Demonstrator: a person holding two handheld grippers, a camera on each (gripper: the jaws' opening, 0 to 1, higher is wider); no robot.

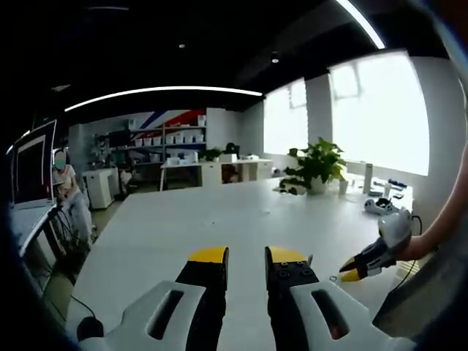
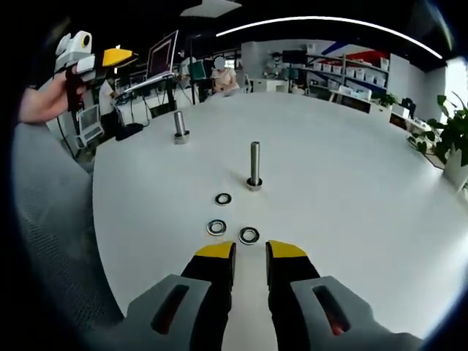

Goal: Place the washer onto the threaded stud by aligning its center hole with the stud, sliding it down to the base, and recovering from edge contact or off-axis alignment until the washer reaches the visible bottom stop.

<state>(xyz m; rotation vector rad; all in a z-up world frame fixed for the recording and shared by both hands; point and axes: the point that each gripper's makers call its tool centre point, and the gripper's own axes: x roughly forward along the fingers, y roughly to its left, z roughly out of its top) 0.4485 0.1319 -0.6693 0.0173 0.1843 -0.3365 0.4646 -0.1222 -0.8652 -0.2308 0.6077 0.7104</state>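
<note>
Nothing placed yet: three washers (image 2: 223, 199) lie loose near the bare stud (image 2: 254, 165), right gripper (image 2: 251, 251) fingers slightly parted, empty.

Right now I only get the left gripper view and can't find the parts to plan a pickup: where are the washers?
Observer: Three washers lie flat on the white table, just ahead of the right gripper.
Operator: And the stud?
Observer: A tall stud stands upright just beyond them.
Operator: Is the right gripper holding anything?
Observer: No, its jaws stand slightly apart with nothing between them.
Operator: Any other stud?
Observer: A shorter stud stands farther back, near the table edge.
</note>
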